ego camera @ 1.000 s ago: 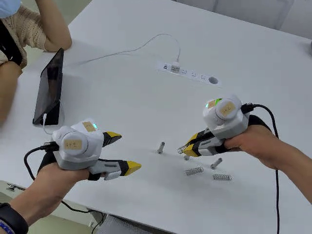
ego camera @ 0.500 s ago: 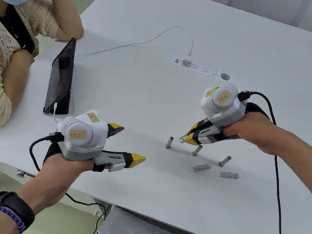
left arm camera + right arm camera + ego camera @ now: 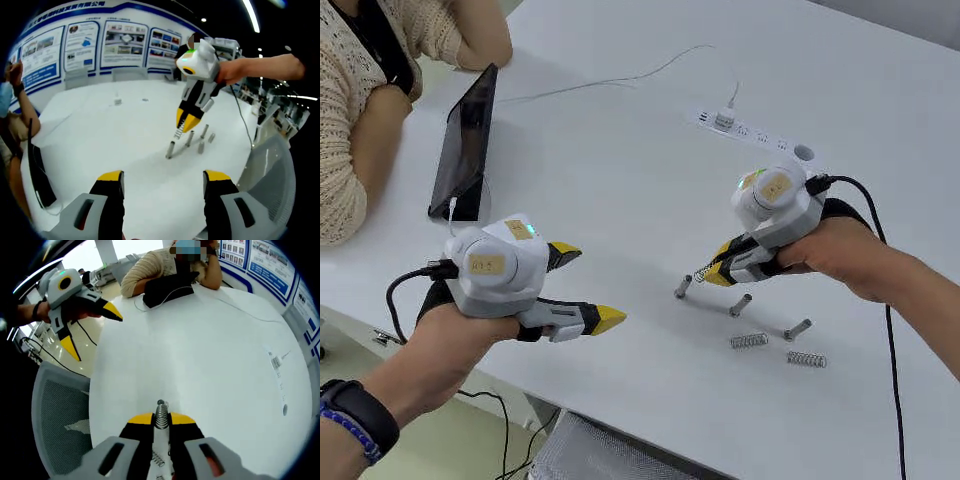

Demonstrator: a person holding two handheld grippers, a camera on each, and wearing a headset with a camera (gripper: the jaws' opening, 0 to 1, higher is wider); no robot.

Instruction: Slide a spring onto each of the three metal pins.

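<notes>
Edged closer to the leftmost short grey metal pin (image 3: 682, 287) than a second ago, small coiled steel spring (image 3: 700, 276) pinched tight in the right gripper (image 3: 720, 272), coil end just beside the pin top. Gotta line the bore up over the tip, then push straight down. Nothing in the left gripper (image 3: 590, 286), spread wide at near left

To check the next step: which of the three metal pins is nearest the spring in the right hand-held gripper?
The leftmost pin in the head view, just beside the held spring; the other two pins are farther right.
</notes>
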